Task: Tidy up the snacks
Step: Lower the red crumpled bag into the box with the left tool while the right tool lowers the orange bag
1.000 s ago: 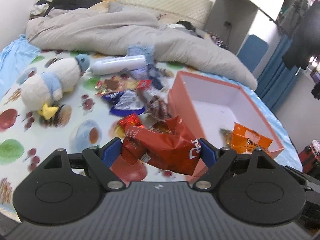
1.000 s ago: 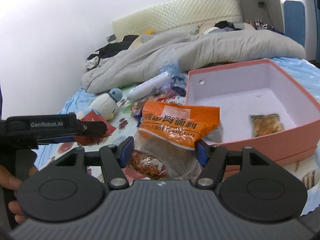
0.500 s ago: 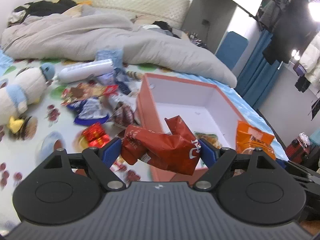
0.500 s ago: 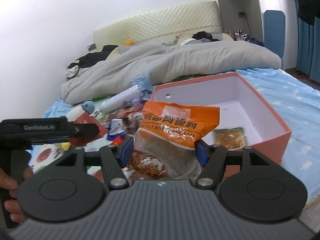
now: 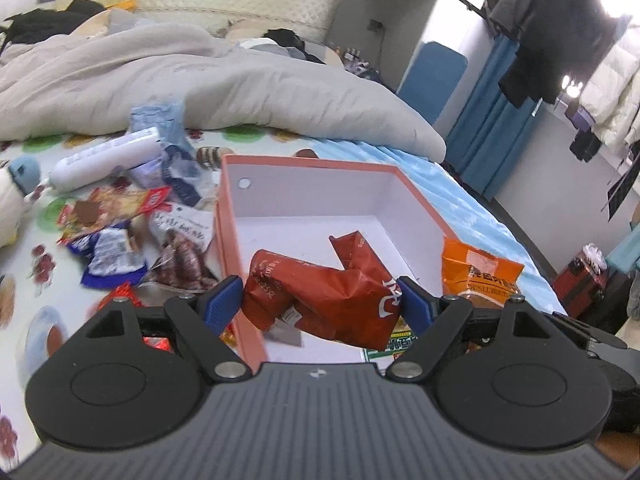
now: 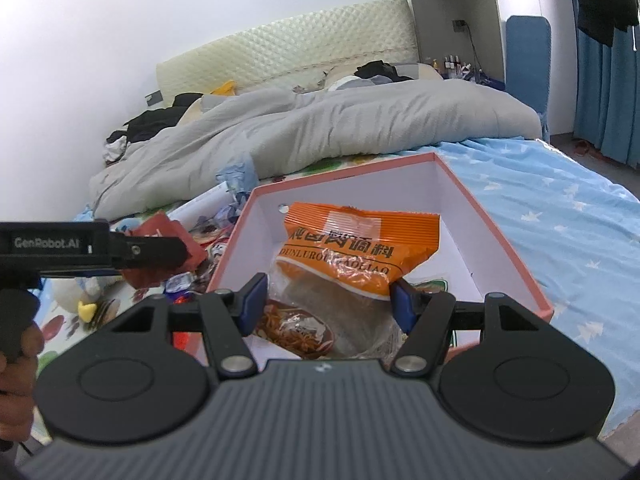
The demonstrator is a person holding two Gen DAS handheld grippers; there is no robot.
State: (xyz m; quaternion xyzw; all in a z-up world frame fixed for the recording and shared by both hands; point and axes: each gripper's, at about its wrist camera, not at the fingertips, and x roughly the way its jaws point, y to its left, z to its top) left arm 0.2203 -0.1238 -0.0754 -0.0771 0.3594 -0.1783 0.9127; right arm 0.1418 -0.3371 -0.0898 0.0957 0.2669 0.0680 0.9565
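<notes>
The left gripper (image 5: 320, 300) clamps a crumpled red packet (image 5: 324, 292) and the right gripper (image 6: 326, 300) an orange pouch (image 6: 352, 248), both above the pink box (image 5: 228, 240) on the bed. Slick, crinkly film could slip free early, or light packets could snag the thin cardboard rim and spill onto the sheet.

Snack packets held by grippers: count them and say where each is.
2. The crumpled red foil packet is in the left gripper; the orange plastic packet is in the right gripper, over the pink cardboard box.
</notes>
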